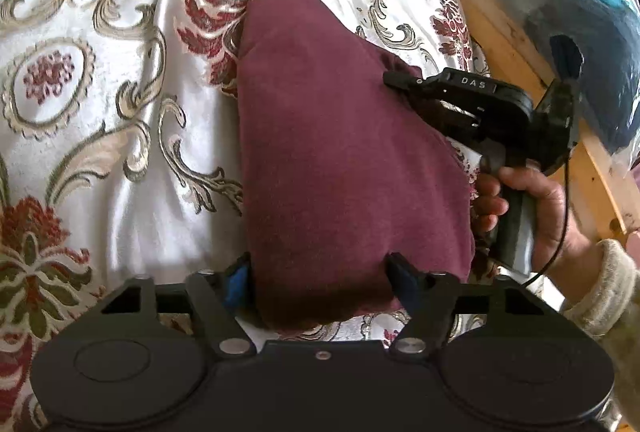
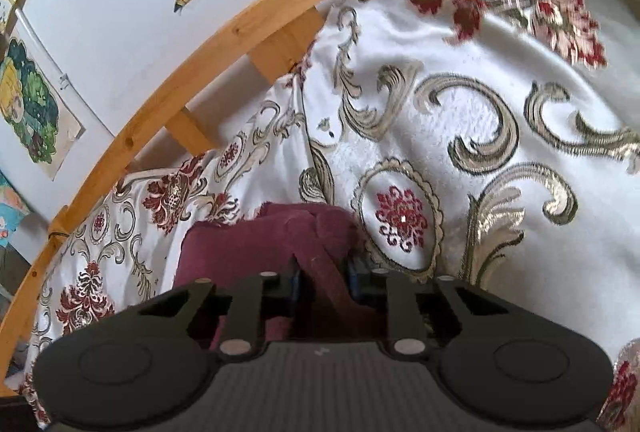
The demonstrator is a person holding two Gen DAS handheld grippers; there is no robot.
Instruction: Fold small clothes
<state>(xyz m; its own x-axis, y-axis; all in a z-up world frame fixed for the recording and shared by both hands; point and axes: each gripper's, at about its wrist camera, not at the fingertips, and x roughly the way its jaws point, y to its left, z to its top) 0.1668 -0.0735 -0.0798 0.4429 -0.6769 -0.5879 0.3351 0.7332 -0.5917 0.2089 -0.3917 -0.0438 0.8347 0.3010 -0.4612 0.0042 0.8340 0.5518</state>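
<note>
Garment count: we are seeing one maroon cloth (image 1: 340, 159), folded into a thick pad and lying on the white floral bedspread (image 1: 100, 79). We are taking this cloth as our landmark.

Grippers: we are counting two. The left gripper (image 1: 318, 274) is sitting at the near edge of the cloth, its two fingers straddling that edge with the fabric between them; the jaws are standing apart and we are not seeing the pads press, so we are recording it as released. The right gripper (image 2: 322, 278) is coming in from the right side of the cloth; in its own wrist view a raised ridge of the maroon cloth (image 2: 280, 244) is running between its two fingers, and the jaws are clenched on that ridge. One hand (image 1: 532, 207) with a cream sleeve is gripping the right gripper's handle, right of the cloth.

Surroundings: one wooden bed rail (image 2: 168, 99) is running beyond the cloth's far side. We are counting several paper pictures (image 2: 36, 103) on the wall beyond that rail. One plastic-wrapped blue bundle (image 1: 568, 15) is lying right of the cloth, past the rail.
</note>
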